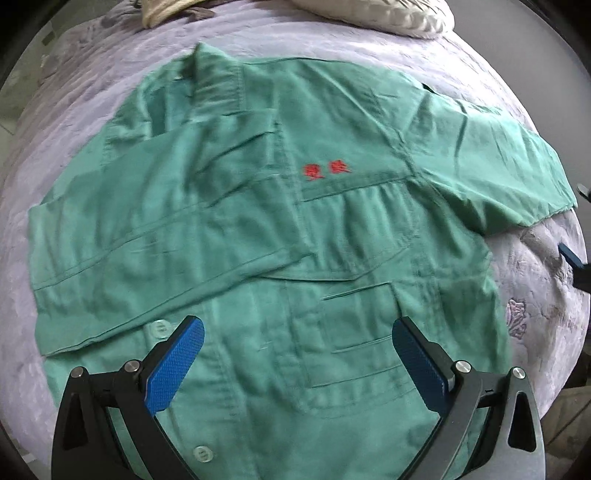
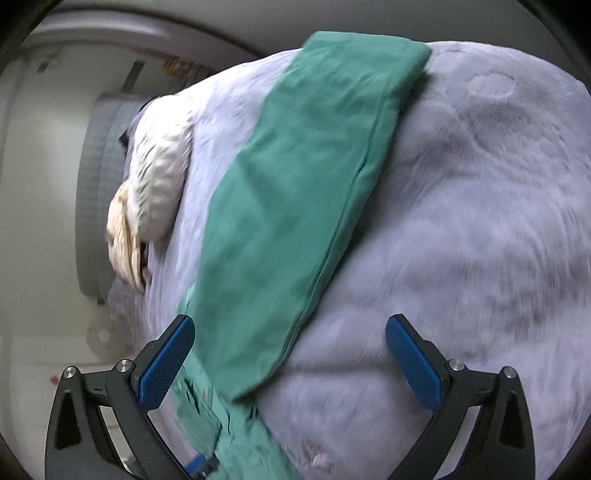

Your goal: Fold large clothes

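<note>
Green work shirt (image 1: 280, 229) lies front-up on a bed with a lavender quilted bedspread (image 1: 546, 295). One sleeve (image 1: 155, 240) is folded across the chest; the other sleeve (image 2: 295, 206) stretches out flat over the bedspread (image 2: 480, 221). Red embroidery (image 1: 327, 170) above chest pocket. Cream pillow (image 1: 388, 14) at the head; also in right view (image 2: 159, 173). Grey padded headboard (image 2: 96, 192), pale wall behind. Left hand-held gripper (image 1: 297, 334) jaws apart, hovering over shirt hem. Right hand-held gripper (image 2: 290, 332) jaws apart, holding nothing, above sleeve.
</note>
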Tool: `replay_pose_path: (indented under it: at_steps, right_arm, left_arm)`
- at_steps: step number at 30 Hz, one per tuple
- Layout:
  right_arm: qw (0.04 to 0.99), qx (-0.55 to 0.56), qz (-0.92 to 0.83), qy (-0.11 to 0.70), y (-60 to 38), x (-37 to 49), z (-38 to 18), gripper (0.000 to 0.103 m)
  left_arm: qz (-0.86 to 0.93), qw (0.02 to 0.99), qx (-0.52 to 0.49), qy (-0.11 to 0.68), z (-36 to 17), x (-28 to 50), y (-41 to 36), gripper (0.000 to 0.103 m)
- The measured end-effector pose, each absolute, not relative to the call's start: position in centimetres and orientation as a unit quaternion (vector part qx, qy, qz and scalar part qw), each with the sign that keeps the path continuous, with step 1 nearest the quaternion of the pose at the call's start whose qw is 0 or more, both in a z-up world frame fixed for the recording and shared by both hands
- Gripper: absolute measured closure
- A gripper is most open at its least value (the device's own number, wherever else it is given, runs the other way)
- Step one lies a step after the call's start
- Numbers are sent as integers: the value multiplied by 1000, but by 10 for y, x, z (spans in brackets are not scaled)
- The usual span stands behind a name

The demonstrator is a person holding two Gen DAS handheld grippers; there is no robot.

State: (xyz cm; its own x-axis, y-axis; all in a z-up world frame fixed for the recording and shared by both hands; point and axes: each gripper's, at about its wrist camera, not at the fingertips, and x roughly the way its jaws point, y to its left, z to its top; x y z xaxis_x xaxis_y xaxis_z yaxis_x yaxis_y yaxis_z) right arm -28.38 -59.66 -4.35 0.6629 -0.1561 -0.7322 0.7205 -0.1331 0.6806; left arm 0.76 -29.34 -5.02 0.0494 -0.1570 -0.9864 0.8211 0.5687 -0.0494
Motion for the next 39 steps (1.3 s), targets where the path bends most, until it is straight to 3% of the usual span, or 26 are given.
replay_pose_path:
  at_steps: [8, 20, 21, 23, 24, 25, 29, 39]
  right_arm:
    - [622, 695, -338, 128, -646, -294, -63, 0]
    - [615, 719, -317, 68, -678, -286, -72, 0]
    - [613, 721, -316, 62, -679, -286, -72, 5]
    - [601, 732, -316, 55, -679, -288, -74, 47]
    - [586, 743, -318, 59, -680, -288, -78, 87]
    - [576, 752, -315, 54, -679, -290, -82, 98]
    - [597, 747, -292, 27, -674, -283, -71, 99]
    - [738, 645, -167, 111, -642, -154, 21, 98]
  left_arm:
    - [-373, 658, 294, 584, -57, -8, -313, 1]
    - [-368, 664, 304, 576, -59, -17, -320, 1]
    - [-369, 665, 304, 574, -59, -20, -319, 1]
    - [-372, 663, 301, 576, -60, -21, -315, 1]
    - [-373, 663, 298, 577, -59, -19, -312, 1]
    - [-372, 665, 296, 576, -59, -16, -310, 1]
    - [-371, 675, 278, 574, -58, 2, -297, 1]
    - [-337, 705, 257, 569, -52, 61, -257, 1]
